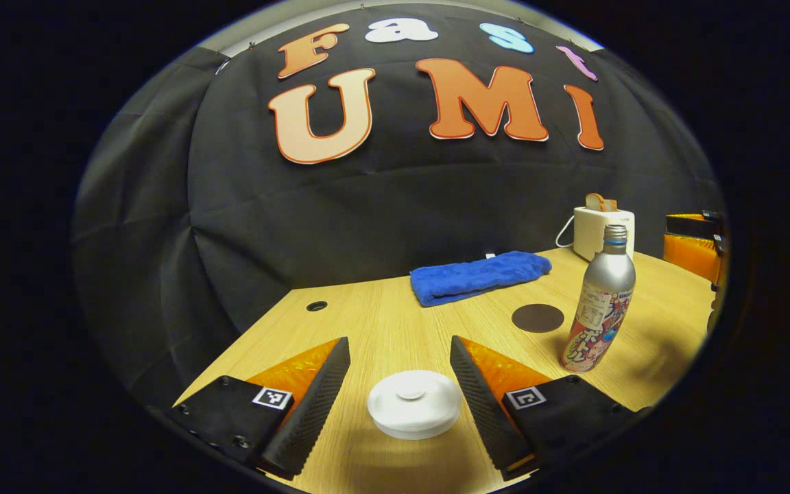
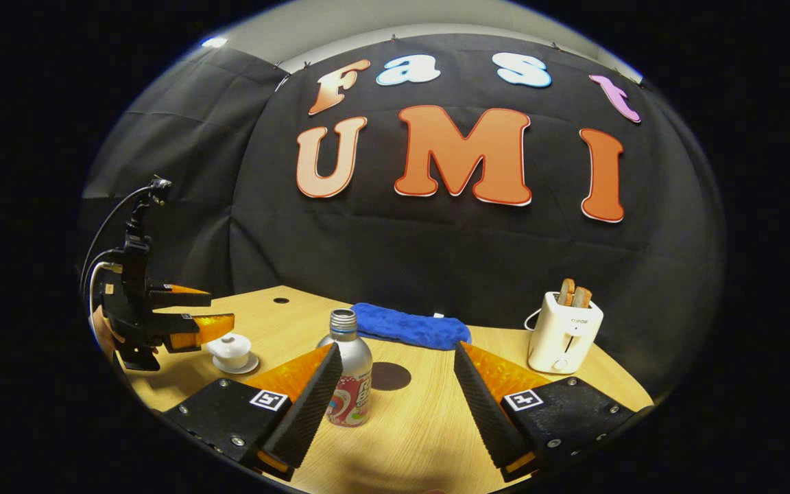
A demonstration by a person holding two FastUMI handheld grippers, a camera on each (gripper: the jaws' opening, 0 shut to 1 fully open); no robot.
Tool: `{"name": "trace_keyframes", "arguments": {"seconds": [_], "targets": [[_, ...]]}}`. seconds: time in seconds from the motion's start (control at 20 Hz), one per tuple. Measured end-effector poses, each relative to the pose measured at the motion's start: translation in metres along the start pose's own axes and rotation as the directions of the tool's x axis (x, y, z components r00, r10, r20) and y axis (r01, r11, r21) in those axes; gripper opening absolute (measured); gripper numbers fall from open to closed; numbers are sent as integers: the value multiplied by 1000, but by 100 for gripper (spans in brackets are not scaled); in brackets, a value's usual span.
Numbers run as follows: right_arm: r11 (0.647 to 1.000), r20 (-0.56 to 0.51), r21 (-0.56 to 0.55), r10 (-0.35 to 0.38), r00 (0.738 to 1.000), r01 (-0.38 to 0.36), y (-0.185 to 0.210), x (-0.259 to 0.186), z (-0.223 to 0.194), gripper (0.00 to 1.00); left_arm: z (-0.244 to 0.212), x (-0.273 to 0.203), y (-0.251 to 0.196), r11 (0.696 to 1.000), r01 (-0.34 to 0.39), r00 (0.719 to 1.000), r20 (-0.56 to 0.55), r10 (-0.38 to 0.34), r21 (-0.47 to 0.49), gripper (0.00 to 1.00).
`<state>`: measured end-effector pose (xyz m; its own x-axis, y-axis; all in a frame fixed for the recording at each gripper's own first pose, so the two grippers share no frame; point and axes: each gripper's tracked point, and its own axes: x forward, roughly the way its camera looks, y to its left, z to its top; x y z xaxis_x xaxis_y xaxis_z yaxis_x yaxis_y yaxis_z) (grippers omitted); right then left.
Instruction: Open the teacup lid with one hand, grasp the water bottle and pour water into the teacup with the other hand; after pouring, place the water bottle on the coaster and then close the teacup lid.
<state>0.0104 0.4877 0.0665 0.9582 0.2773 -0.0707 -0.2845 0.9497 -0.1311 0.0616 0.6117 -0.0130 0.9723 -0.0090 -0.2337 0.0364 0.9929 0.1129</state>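
A white teacup (image 1: 414,403) with its lid on stands on a saucer on the wooden table, low between the spread fingers of my left gripper (image 1: 400,339), which is open and not touching it. In the right gripper view the same teacup (image 2: 232,350) sits just under the left gripper (image 2: 222,309). The silver water bottle (image 2: 347,374) stands upright, uncapped, partly behind one finger of my open right gripper (image 2: 398,346). From the left gripper view the bottle (image 1: 599,309) is at the right. A dark round coaster (image 1: 537,318) (image 2: 390,376) lies bare beside it.
A folded blue towel (image 1: 477,276) (image 2: 405,327) lies at the back of the table by the black cloth wall. A white toaster (image 2: 563,331) (image 1: 603,232) with toast stands at the back right. A small cable hole (image 1: 316,306) is at the back left.
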Motion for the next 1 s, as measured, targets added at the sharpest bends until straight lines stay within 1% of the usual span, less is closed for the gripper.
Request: {"name": "trace_keyframes", "arguments": {"seconds": [0.05,0.1,0.15,0.25,0.4,0.45,0.5,0.55,0.6,0.65,0.7,0.85,0.9,0.95,1.0], "targets": [[1000,-7,-4,6,1000,-6,4,2,-4,99,-3,2,-1,1000,14,1000,-8,-14,-3,98],[1000,-14,-11,12,1000,-12,6,4,-7,99,-6,3,-4,1000,28,1000,-10,-28,-6,94],[1000,-21,-19,17,1000,-17,9,6,-10,99,-8,5,-6,999,39,999,-12,-39,-6,98],[999,-32,-31,28,999,-29,14,9,-18,99,-18,10,-8,998,58,998,-32,-58,-5,89],[998,-48,-31,53,997,-55,22,14,-25,99,-29,17,-8,998,69,996,-62,-69,2,88],[998,-53,-30,60,997,-62,24,15,-28,99,-30,18,-7,998,68,995,-67,-67,2,83],[997,-59,-29,66,996,-67,27,16,-31,99,-34,20,-7,998,68,995,-76,-67,3,86],[997,-65,-28,70,995,-72,27,18,-35,99,-35,21,-4,998,60,995,-84,-59,7,75],[997,-71,-28,71,995,-73,27,20,-38,99,-37,21,-5,998,58,994,-89,-57,10,80],[997,-78,-28,70,994,-73,27,21,-42,99,-36,22,-6,998,60,995,-83,-59,9,75],[997,-84,-27,71,994,-73,27,23,-44,99,-34,24,-5,998,59,996,-74,-58,11,75],[997,-88,-26,73,993,-76,29,24,-46,99,-40,26,-7,997,65,994,-94,-62,30,63],[997,-86,-25,75,993,-78,29,24,-45,99,-41,26,-9,997,73,993,-98,-69,33,63],[997,-87,-25,74,993,-77,29,24,-46,98,-42,29,-8,997,68,993,-96,-65,29,55],[997,-89,-26,73,993,-75,28,25,-47,99,-42,28,-7,997,71,993,-101,-67,33,54]]}}
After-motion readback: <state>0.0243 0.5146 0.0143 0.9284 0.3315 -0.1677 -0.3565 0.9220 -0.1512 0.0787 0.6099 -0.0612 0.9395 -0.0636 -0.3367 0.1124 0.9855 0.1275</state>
